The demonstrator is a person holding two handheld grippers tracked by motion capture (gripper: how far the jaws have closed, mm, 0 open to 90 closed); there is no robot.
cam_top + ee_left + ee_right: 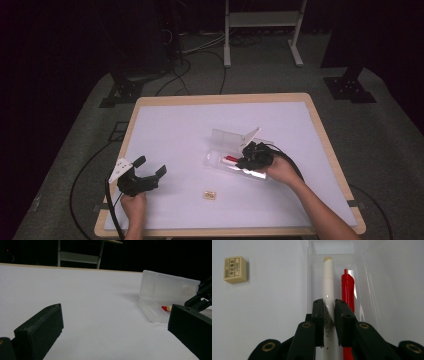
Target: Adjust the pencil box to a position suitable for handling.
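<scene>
On the white table point(170, 125), in a dark room, our right gripper point(329, 312) pinches a cream pen point(328, 287) lying in the clear plastic case point(312, 277) at centre-right, beside a red pen point(347, 290). If we let go unevenly, the cream pen could roll onto the red one or jut over the near end. Our left gripper point(150, 167), spread and empty, rests near-left; an eraser point(209, 195) lies near the front edge.

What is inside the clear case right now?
Inside the clear case lie a white pen and a red pen side by side. The right gripper is clamped on the white pen, and its fingers hide both pens' near ends.
</scene>
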